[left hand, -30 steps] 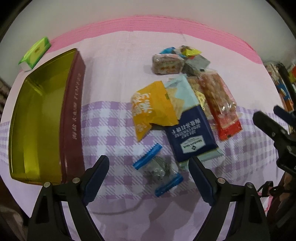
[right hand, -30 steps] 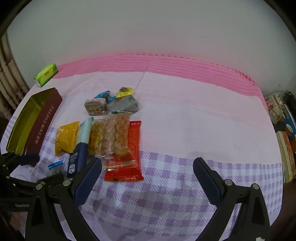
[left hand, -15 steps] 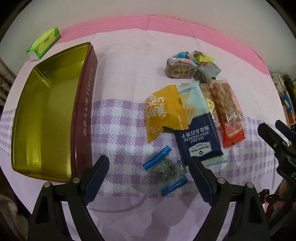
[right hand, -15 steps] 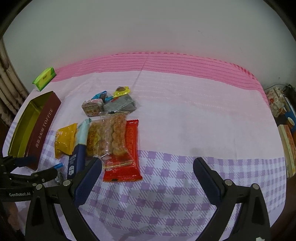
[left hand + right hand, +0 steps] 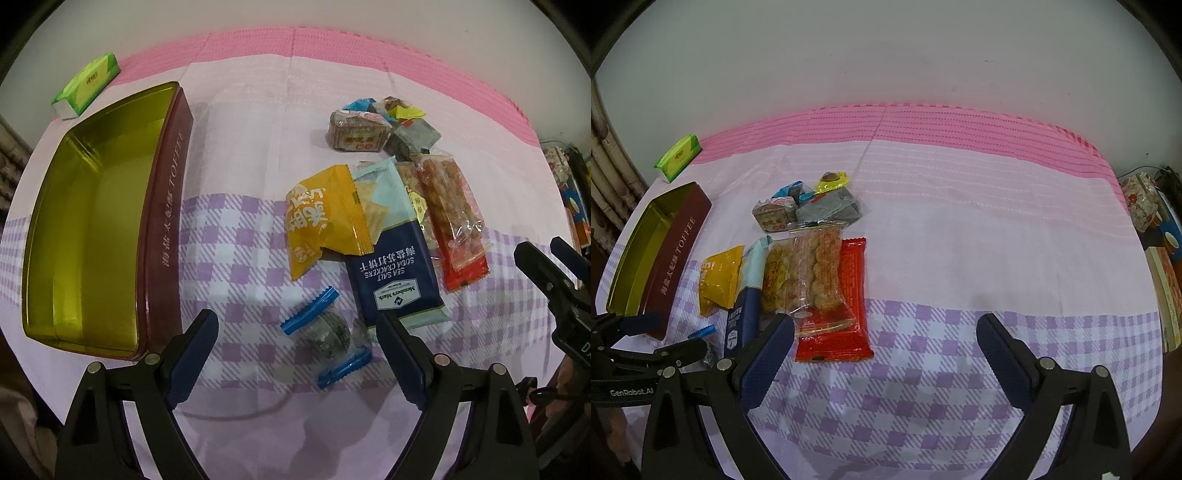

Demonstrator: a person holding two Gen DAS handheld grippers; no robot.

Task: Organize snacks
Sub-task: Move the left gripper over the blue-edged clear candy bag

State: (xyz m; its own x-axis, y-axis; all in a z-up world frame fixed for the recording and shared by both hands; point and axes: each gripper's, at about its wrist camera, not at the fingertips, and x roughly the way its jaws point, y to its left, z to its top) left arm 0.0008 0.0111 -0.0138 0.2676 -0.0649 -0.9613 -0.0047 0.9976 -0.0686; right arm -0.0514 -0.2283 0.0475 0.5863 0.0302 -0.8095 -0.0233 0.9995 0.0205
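Left wrist view shows the left tool (image 5: pixel 295 332) spread wide and holding nothing, hovering low in the frame over a small clear candy wrapper with blue crimped ends (image 5: pixel 327 334). That candy lies on the checked cloth of the tabletop (image 5: pixel 240 240), apart from the pile at centre right. The empty gold-lined toffee tin (image 5: pixel 92 221) fills the left of the frame, one only.

The candy looks light and crinkly, with a hard round centre; pinching across that centre seems surer than catching a slick, twisted end. The pile counts one yellow snack bag (image 5: pixel 325 218), one navy sea salt soda cracker pack (image 5: pixel 395 273) partly under it, one clear sleeve of fried snacks (image 5: pixel 450 199) over one red pack (image 5: pixel 469 271), one brown wrapped cake (image 5: pixel 356 133), one grey pouch (image 5: pixel 413 138) and a few small candies behind, too jumbled to count. Bags are soft and their contents probably brittle.

Right wrist view has the right tool (image 5: pixel 886 336) equally spread and empty, low centre, above bare cloth just right of the red pack. One green tissue pack (image 5: pixel 679 157) sits upper left.
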